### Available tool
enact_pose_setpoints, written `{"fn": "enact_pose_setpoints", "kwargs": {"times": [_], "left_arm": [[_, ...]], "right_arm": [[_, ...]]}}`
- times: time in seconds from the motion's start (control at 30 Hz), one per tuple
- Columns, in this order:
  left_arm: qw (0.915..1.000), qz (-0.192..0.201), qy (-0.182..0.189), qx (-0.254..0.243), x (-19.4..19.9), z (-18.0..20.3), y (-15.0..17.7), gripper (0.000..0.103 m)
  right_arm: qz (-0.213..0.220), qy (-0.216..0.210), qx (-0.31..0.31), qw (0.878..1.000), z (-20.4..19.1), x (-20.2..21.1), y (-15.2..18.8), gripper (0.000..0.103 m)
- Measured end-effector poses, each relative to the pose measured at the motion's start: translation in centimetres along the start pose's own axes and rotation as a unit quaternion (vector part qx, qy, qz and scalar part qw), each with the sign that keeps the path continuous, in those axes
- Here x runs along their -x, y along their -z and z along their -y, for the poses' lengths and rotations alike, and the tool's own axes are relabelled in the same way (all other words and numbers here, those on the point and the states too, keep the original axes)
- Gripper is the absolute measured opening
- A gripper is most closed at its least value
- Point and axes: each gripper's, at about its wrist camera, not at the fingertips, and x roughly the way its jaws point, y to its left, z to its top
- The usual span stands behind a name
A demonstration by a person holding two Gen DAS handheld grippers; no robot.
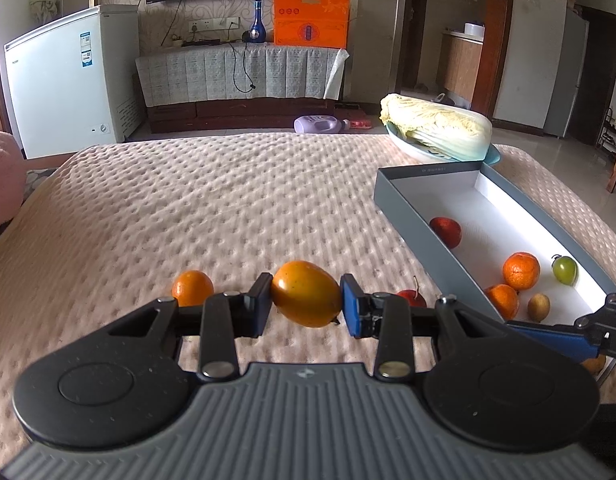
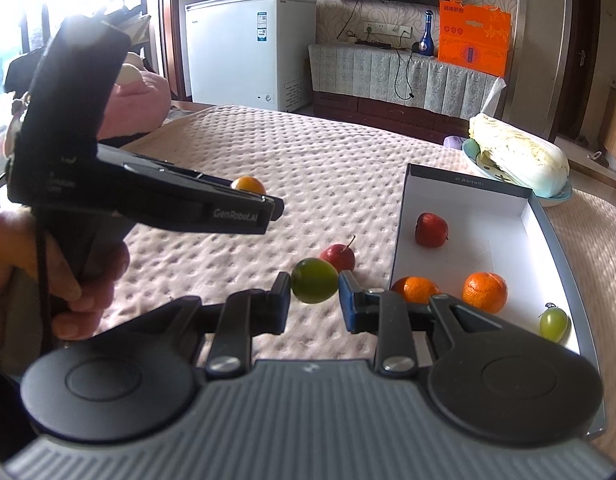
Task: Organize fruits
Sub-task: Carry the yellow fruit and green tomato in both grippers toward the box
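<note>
A quilted table cover (image 1: 211, 208) fills most of both views, soft and dimpled, so loose fruit sits steady on it and does not roll. At its right lies the open box (image 1: 404, 200), its low grey wall the one edge to clear; inside are a red fruit (image 1: 446, 231), two tangerines (image 1: 520, 270), a green fruit (image 1: 564, 269) and a small brown one (image 1: 538, 307), with bare white floor toward the far end. Beyond it a cabbage (image 1: 436, 126) rests on a plate, well out of the way. The left gripper (image 1: 306, 300) is closed on a persimmon (image 1: 305, 294), pads at its two ends, held above the cover; it looks smooth, fairly heavy and easily bruised, so a gentle grip across the middle suits it. The right gripper (image 2: 314, 298) clamps a lime (image 2: 314, 280), firm, light and a little slippery, just left of the box wall. Loose on the cover remain an orange (image 1: 192, 287) and a small red apple (image 2: 338, 258), both near the grippers. The two tools are close together, so they probably need to go over the wall one at a time.
</note>
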Motion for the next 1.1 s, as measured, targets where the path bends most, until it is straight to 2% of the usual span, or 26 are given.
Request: {"fn": "enact_pose_setpoints", "kwargs": {"times": [0.53,1.1], "left_arm": [[0.9999,0.0,-0.013,0.005,-0.3,0.8,-0.4,0.042],[1.0,0.002,-0.01,-0.002,-0.7,2.9,-0.9,0.042]], "right_arm": [[0.02,-0.009,-0.006,1.0,0.4,1.2,-0.2,0.029],[0.029,-0.007,-0.015,0.999,1.4,2.8,-0.1,0.029]]}}
